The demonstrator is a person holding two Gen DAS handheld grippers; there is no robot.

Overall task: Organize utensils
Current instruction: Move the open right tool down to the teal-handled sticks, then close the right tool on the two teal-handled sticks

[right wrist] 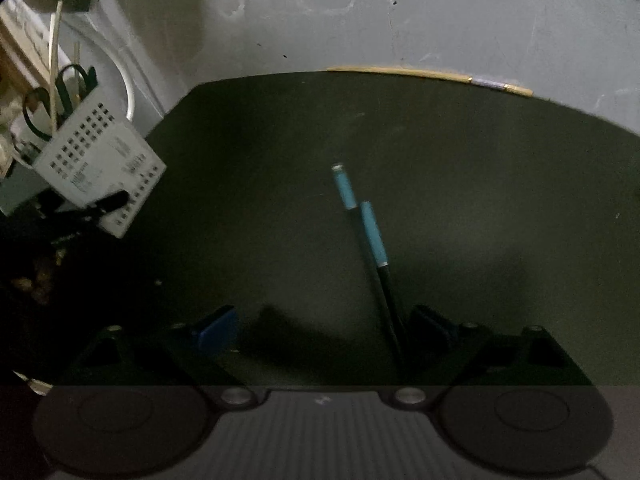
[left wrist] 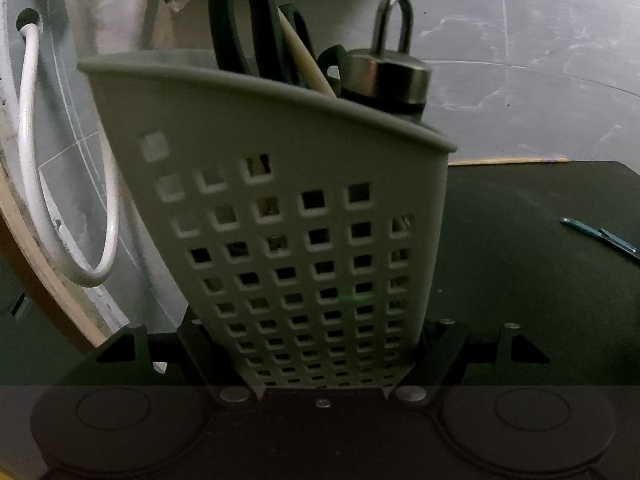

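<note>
Our left gripper [left wrist: 320, 344] clamps the tilted plastic basket [left wrist: 280, 208], its wall pierced with square holes, holding scissors [left wrist: 240, 24] and a steel-capped bottle [left wrist: 386, 76]. Our right gripper [right wrist: 324, 332] stands open over the dark mat [right wrist: 480, 184]. Two slim blue-handled chopsticks [right wrist: 374, 236] lie there near its right finger.

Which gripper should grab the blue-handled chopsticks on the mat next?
Right. The right gripper is open with the blue-handled chopsticks just ahead of its fingers, while the left gripper is shut on the utensil caddy.

Tilted white caddy [left wrist: 280, 208], blue-handled chopsticks [right wrist: 370, 236] on mat
</note>
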